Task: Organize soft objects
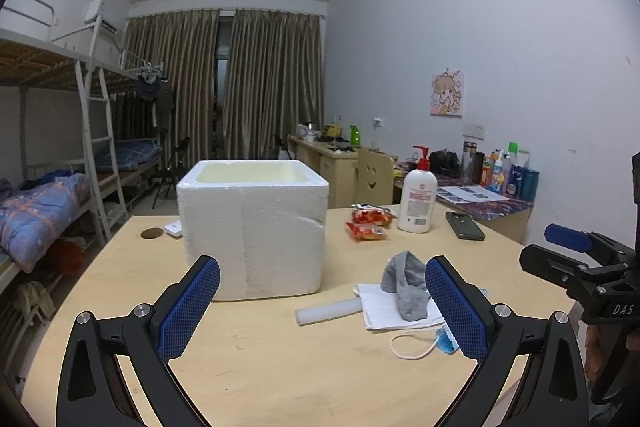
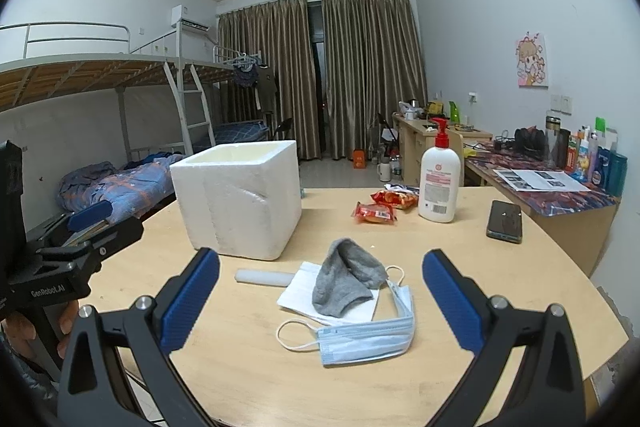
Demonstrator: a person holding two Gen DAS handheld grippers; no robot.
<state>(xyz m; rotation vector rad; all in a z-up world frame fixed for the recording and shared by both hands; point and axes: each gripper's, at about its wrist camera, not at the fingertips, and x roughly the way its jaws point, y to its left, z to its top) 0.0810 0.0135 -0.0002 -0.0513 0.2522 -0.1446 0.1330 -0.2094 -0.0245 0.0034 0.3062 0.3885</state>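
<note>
You held your left gripper (image 1: 322, 307) above the pale wooden table (image 1: 280, 367), its blue-padded jaws spread wide with nothing between them. Your right gripper (image 2: 320, 301) hung the same way, jaws apart and empty, over the pile of soft things. In that pile a crumpled grey sock (image 2: 346, 281) lay on a folded white cloth (image 2: 304, 297), with a light blue pleated face mask (image 2: 366, 341) touching the cloth's near edge. From the left wrist view your right-hand pad hid most of the mask, leaving only an ear loop and a blue corner. A white foam cylinder (image 2: 264, 277) lay just beside the cloth, one end tucked under it. The open white styrofoam box (image 2: 240, 201) stood near the pile, on its left; its rim blocked the floor of the box, so you could not see whether it held anything. Two red snack packets (image 2: 376, 213), a white pump bottle with a red top (image 2: 439, 183) and a dark phone (image 2: 505, 221) sat farther back. The printing on the packets and bottle was too small to read.
</note>
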